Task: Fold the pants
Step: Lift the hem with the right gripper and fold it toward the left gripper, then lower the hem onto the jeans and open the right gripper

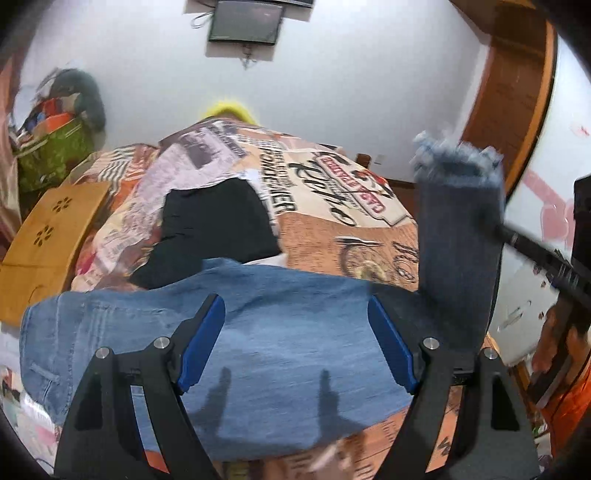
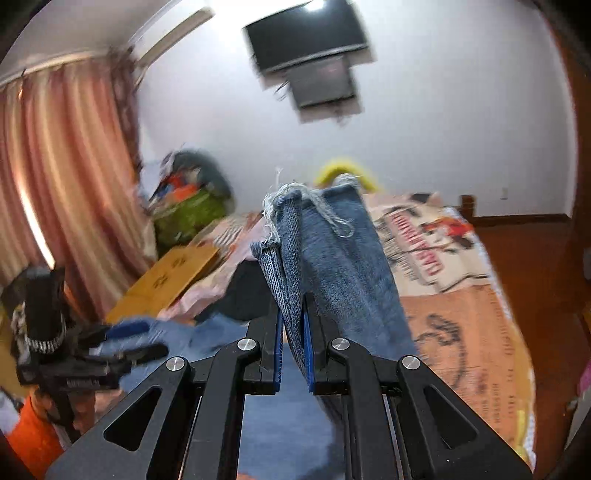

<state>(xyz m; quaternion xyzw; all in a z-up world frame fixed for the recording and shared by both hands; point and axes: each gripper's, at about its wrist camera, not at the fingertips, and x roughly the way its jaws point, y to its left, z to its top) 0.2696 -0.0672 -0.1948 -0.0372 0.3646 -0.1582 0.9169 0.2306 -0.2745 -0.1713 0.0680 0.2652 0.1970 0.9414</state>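
Blue jeans [image 1: 280,332] lie spread across the printed bedspread [image 1: 332,229]. My left gripper [image 1: 295,301] hovers over their wide part, open, its blue pads [image 1: 207,343] far apart with nothing between them. My right gripper [image 2: 293,306] is shut on the frayed leg ends [image 2: 332,258], which stand up above its jaws. In the left wrist view that lifted leg [image 1: 458,221] hangs at the right, clamped by the right gripper's black fingers [image 1: 535,254]. The left gripper [image 2: 140,339] shows blurred at the left of the right wrist view.
A black garment [image 1: 214,229] lies on the bed beyond the jeans. A wooden board [image 1: 48,236] and a green bag of clutter [image 1: 55,151] sit at the left. A screen [image 1: 243,22] hangs on the wall, a curtain [image 2: 66,166] at the far left. The person's orange sleeve [image 1: 569,406] is at the right.
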